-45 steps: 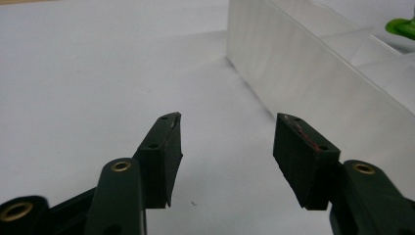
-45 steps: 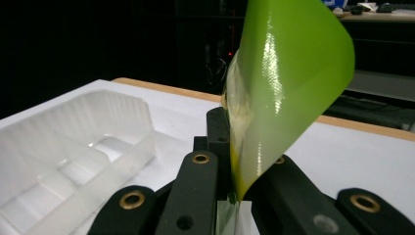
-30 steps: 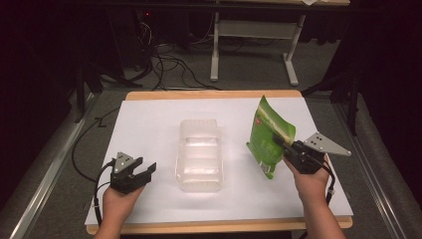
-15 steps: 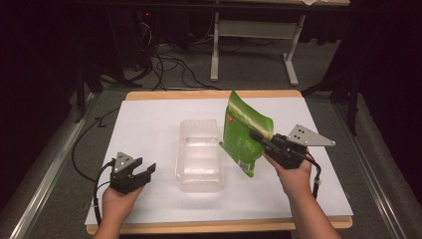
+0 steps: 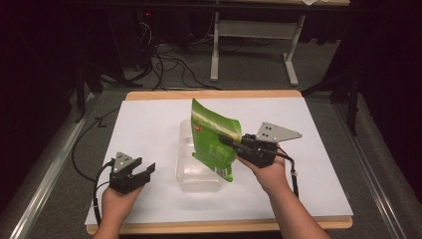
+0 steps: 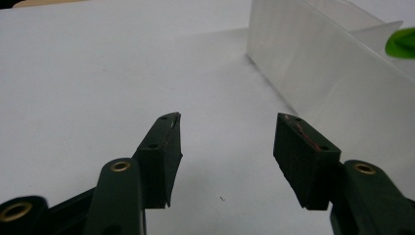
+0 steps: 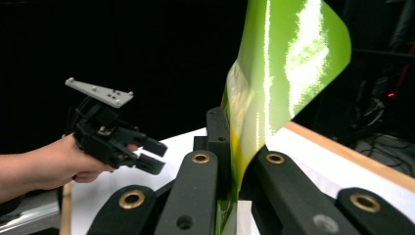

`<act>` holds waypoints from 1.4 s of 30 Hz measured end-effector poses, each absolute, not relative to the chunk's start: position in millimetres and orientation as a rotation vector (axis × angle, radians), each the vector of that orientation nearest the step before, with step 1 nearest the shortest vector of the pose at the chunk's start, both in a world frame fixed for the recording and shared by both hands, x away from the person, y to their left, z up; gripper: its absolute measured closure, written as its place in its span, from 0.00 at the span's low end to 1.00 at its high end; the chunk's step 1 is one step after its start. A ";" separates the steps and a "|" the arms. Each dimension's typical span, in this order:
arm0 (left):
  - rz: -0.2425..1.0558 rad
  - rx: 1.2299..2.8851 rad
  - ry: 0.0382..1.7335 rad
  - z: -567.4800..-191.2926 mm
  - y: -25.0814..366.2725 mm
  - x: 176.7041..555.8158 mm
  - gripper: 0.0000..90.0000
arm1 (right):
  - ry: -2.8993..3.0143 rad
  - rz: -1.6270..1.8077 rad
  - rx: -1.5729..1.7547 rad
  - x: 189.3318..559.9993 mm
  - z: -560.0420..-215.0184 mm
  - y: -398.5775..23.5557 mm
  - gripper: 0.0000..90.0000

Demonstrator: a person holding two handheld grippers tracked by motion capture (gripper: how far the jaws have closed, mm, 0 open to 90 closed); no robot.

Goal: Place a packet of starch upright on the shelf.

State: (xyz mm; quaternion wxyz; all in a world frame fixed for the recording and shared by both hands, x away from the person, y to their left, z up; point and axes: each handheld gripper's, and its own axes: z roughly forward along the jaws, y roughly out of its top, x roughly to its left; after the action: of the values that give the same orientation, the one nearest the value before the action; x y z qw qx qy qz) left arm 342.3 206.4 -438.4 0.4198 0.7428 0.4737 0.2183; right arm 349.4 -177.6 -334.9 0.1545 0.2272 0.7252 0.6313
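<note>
Our right gripper (image 5: 230,143) is clamped on the green pouch (image 5: 215,138), which hangs upright, long axis near vertical, directly over the clear container (image 5: 196,177) just below the claw. Our left gripper (image 5: 142,172), jaws apart, rests well off beside the container's other wall.

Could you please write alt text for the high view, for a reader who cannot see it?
The right gripper holds a green pouch above a clear plastic container on a white-covered table. The left gripper rests open nearby.
</note>
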 end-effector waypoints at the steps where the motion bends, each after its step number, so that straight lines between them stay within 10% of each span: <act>1: 0.547 1.858 1.187 -438.5 206.5 342.3 0.49 | 2.089 1.813 0.644 350.4 -335.7 -173.9 1.00; 42: 0.543 1.853 1.193 -438.6 207.2 340.7 0.49 | 2.233 1.869 0.572 378.8 -340.0 -129.6 1.00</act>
State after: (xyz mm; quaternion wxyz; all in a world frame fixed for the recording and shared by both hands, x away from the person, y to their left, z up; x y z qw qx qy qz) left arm 340.7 207.2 -438.6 0.4222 0.7401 0.4764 0.2169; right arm 378.8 -129.6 -340.0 0.0866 0.1921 0.7496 0.6275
